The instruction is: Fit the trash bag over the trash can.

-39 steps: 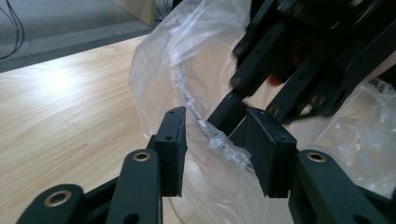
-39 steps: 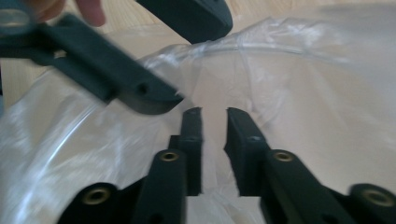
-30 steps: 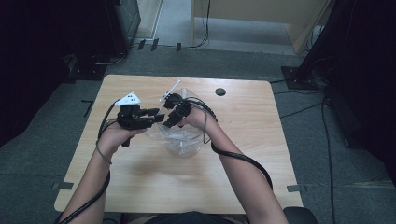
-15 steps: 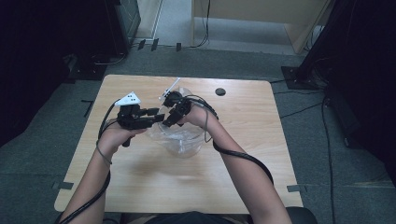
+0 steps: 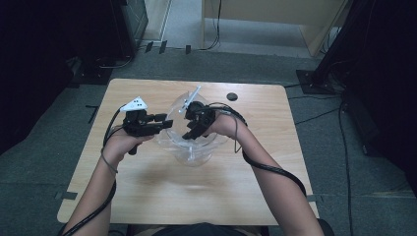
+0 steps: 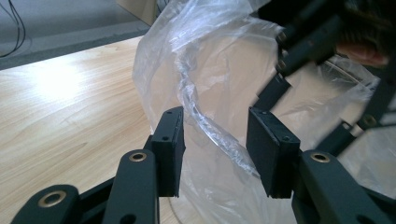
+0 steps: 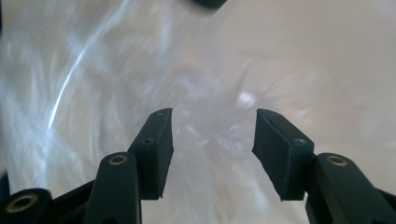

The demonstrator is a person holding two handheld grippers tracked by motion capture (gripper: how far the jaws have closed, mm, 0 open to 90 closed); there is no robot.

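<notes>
Item one: a clear plastic bag [image 5: 193, 142], crumpled and billowed open, sitting at the middle of my wooden table [image 5: 147, 196], slightly toward the far edge. Its mouth faces up and both tools meet at it.

Item two: my left gripper [image 6: 215, 151]. Its jaws stand apart with a rolled fold of the bag's rim running between them; the pads [image 6: 170, 149] do not press the film. In the high view it [image 5: 164, 123] lies level at the bag's left side.

Item three: my right gripper [image 7: 212, 149]. Its jaws have just been closing, yet they stand spread with a gap between the pads. The film behind them is blurred, so I think it lies beyond the tips rather than pinched, though I cannot be sure. In the high view it [image 5: 189, 133] points down into the bag's opening.

Item four: a small dark round disc [image 5: 231, 96] on the table near the far edge, well apart from the bag.
</notes>
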